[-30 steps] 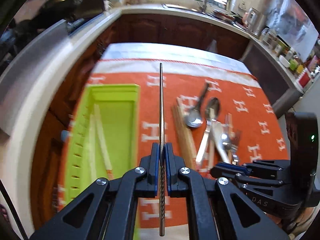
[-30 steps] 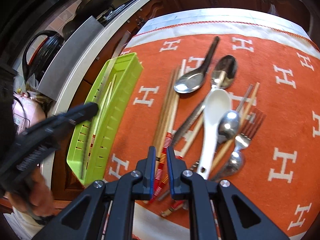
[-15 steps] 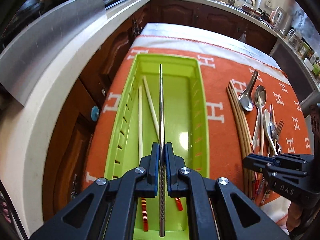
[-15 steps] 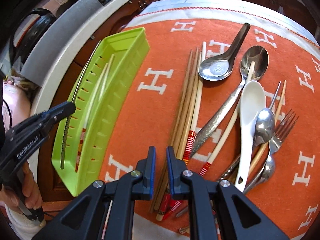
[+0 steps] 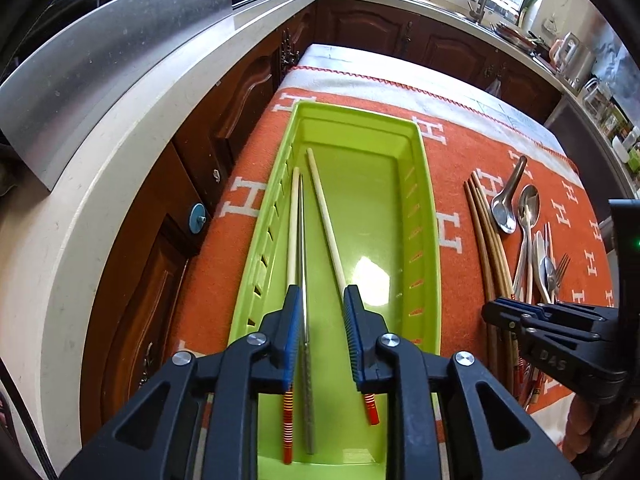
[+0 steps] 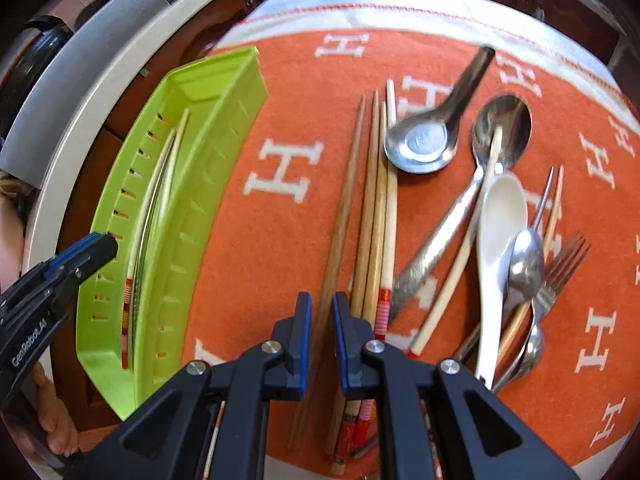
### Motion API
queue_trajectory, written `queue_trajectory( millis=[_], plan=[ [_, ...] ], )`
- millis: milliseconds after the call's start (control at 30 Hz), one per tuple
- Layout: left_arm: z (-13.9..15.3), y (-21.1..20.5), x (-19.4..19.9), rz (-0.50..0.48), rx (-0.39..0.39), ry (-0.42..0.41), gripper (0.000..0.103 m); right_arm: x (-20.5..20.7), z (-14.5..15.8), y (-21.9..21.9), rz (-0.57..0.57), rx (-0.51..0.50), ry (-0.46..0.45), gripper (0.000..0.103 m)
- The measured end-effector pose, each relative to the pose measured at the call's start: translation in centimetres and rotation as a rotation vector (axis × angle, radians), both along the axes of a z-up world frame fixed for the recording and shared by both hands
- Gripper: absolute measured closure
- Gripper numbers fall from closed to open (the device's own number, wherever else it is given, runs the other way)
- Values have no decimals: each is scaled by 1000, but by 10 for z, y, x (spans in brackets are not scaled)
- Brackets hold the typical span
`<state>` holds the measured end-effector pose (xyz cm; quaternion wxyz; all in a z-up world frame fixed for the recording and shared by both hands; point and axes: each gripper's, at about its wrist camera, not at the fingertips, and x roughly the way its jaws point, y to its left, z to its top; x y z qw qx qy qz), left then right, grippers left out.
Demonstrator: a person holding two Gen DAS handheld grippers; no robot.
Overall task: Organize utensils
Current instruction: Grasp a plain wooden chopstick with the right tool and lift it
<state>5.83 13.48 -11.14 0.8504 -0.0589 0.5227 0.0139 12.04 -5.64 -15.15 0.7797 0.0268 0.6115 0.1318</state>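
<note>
Over a green tray (image 5: 424, 216) on an orange cloth (image 5: 460, 152), the left gripper (image 5: 320, 304) is opening, its jaws clear of the metal chopstick (image 5: 303, 240) now lying in the tray beside two pale ones; the right gripper (image 6: 322, 320), nearly closed and empty, hovers over the wooden chopsticks (image 6: 372, 200); it should probably widen, then take one stick near its end, clear of the spoons (image 6: 500, 220).

Orange cloth (image 6: 304, 92) under tray (image 6: 224, 92), utensils (image 6: 500, 216)
</note>
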Motion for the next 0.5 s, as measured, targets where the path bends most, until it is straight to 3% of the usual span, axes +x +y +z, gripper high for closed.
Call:
queue_trajectory(
  millis=[267,400,500],
  plan=[
    [10,8,-3,28,-19,-22,81,8,0,18,6,-96,-35,95],
    [16,11,-6,41,-28,-38,81,7,3,6,-52,9,9,96],
    [21,13,-8,49,-23,-54,81,4,24,-3,-82,113,-11,96]
  ],
)
